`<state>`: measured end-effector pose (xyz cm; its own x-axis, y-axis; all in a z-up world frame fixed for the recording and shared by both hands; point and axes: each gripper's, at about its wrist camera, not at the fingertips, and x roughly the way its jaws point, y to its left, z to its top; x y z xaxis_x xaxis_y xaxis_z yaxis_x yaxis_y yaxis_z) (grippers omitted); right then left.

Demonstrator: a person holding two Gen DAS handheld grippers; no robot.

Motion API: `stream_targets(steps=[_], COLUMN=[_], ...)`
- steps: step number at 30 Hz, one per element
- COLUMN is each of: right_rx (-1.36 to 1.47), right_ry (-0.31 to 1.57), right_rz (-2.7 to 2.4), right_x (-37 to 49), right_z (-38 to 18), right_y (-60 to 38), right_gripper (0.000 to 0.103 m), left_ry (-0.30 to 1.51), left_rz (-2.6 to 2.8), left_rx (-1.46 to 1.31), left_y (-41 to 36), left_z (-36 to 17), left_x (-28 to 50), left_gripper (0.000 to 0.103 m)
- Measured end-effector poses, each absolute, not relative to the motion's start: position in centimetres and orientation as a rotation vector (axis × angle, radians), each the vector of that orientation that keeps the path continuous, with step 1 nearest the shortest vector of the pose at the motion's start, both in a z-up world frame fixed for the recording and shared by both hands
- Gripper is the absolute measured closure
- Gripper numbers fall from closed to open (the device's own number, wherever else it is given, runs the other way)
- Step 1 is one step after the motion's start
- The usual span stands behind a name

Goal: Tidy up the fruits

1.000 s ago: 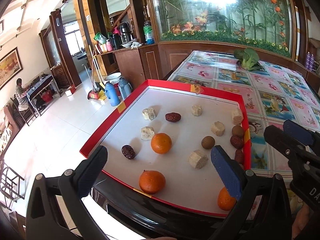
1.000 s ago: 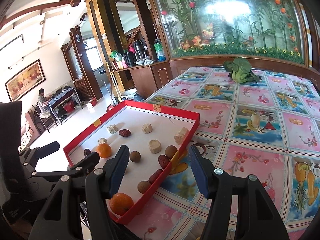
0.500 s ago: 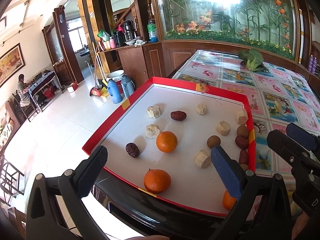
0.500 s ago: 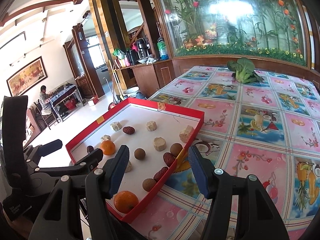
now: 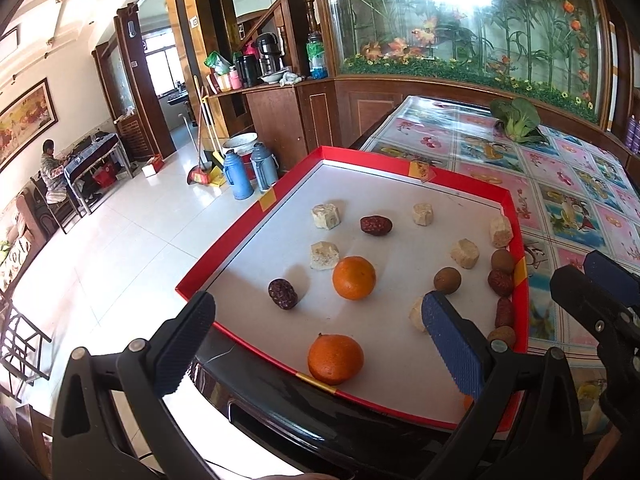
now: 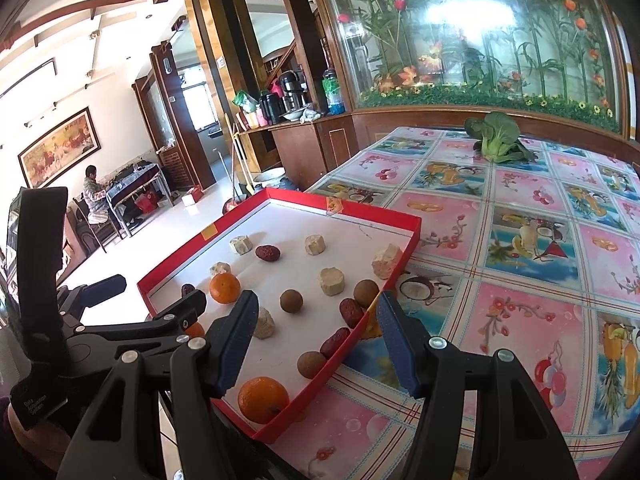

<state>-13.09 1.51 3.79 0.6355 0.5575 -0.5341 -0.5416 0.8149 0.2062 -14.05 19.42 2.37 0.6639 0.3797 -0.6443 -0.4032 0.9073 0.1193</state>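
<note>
Left gripper point(image 5: 316, 344): seen with jaws spread wide and nothing between them, held above the near edge of the tray.
Right gripper point(image 6: 316, 336): likewise wide apart and empty, held over the tray's right rim, with the left gripper beside it on its left.
Tray point(image 5: 256, 226): red-rimmed with a white floor, set on the table at its near left corner.
Oranges: one point(image 5: 354, 278) is found mid-tray; a second point(image 5: 335, 359) lies close to the near rim; a third point(image 6: 263, 399) sits in the near right corner, seen in full only in the right view.
Red dates: one point(image 5: 376, 225) is noted toward the far side, one point(image 5: 283, 293) left of the middle orange, two more point(image 5: 500, 282) against the right rim.
Longans: one point(image 5: 447, 280) lies right of centre; others point(image 5: 503, 261) rest along the right rim.
Pale chunks point(image 5: 326, 216): six are scattered singly over the floor, apart from one another.
Table point(image 6: 520, 240): covered by a fruit-print cloth.
Greens point(image 6: 498, 138): a leafy bunch lies at the far end, well apart from the tray.
</note>
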Motion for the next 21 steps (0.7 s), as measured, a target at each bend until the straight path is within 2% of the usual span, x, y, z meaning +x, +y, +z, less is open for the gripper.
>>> stream_targets(steps=[21], right_rx=[0.017], right_ry=[0.635], right_rz=[0.648], right_x=[-13.11], right_z=[3.62], right_y=[2.27], right_gripper=[0.042], left_ry=[0.737], left_rz=[0.457], left_rx=[-0.042], left_y=[20.18], left_z=[1.76], left_x=[-13.50], left_gripper=[0.000])
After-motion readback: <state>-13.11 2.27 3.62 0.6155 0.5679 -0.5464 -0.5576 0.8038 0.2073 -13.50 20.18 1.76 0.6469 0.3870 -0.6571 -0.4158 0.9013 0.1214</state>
